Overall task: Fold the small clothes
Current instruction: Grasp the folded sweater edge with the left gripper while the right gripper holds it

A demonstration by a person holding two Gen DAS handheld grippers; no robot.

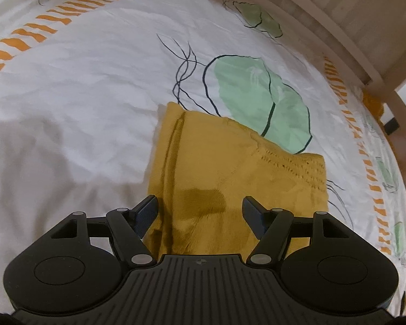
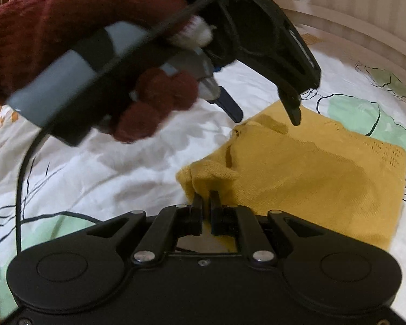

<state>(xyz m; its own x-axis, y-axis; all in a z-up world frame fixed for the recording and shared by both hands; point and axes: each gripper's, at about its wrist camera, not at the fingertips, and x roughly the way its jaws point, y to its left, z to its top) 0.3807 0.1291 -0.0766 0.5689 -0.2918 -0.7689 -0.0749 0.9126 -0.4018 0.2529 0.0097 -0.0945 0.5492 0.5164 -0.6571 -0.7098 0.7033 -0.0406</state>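
Observation:
A mustard-yellow knit garment (image 1: 230, 168) lies partly folded on a white bedsheet (image 1: 81, 94) printed with green leaves. My left gripper (image 1: 200, 208) hovers open over the garment's near edge, one finger on each side of a strip of the cloth and neither pad pressing it. In the right wrist view my right gripper (image 2: 205, 197) is shut on a bunched corner of the yellow garment (image 2: 311, 178). Above it a hand in a dark red knit glove (image 2: 154, 103) holds the left gripper (image 2: 262, 113), open above the cloth's far end.
A pale wooden bed frame (image 1: 346, 27) runs along the far right edge of the bed. An orange striped border (image 1: 365, 162) marks the sheet's right side. A black cable (image 2: 20, 189) hangs at the left of the right wrist view.

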